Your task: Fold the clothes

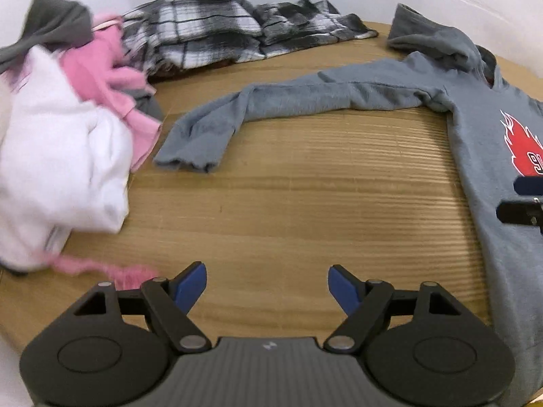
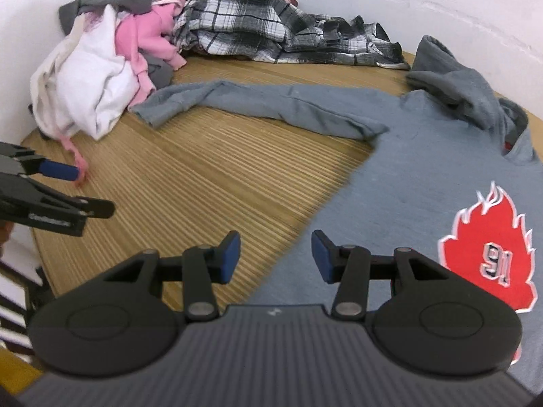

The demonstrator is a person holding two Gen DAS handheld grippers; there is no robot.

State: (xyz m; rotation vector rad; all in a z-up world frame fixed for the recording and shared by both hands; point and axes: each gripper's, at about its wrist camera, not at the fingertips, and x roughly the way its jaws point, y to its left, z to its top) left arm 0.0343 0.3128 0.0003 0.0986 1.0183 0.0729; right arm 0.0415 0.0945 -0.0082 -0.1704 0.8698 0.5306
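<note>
Both grippers' fingers point(image 1: 195, 279) point(image 2: 320, 254) apart, empty, over table point(image 1: 305, 220) beside grey hoodie point(image 1: 475, 129).

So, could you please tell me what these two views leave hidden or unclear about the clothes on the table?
- Grey hoodie: its other sleeve and hem run off the right and bottom edges of both views.
- Flame print: cut by the left wrist view's right edge.
- White garment: motion-blurred in the left wrist view.
- Clothes pile: the garments overlap, so their number stays unclear.
</note>
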